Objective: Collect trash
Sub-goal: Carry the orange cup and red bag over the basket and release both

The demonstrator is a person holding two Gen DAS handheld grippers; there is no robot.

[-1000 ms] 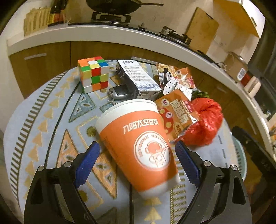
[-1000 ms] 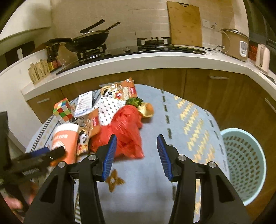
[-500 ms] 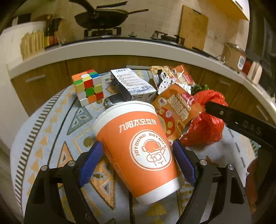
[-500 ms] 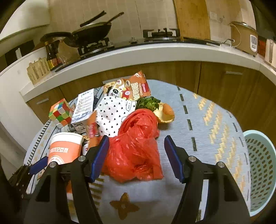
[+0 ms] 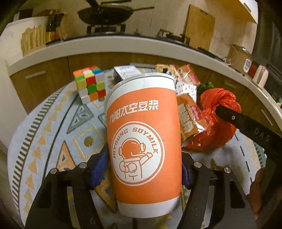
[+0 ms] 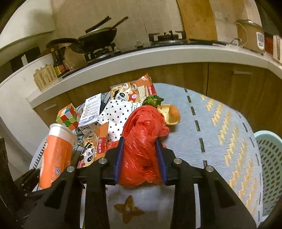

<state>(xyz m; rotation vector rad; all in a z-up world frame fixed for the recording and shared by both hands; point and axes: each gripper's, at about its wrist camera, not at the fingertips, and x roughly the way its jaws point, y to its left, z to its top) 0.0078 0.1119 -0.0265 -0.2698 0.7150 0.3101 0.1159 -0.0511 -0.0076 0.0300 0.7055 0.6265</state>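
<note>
Now left gripper [image 5: 144, 169] fingers, just closing, clamp orange soy-milk cup [image 5: 143, 141]; right gripper [image 6: 140, 158] fingers, just closing, squeeze red plastic bag [image 6: 141, 141] on bench [image 6: 220, 141].

A curved white worktop [image 6: 158, 58] runs along brown wooden cabinets [image 6: 229, 79]. On it stand a gas stove [image 6: 100, 52] with a dark wok [image 6: 95, 39] and a wooden cutting board [image 6: 197, 19] against the tiled wall [image 6: 149, 15]. Light is dim, yellowish.

One cup [image 5: 143, 141], two snack packets [image 6: 134, 89]
</note>
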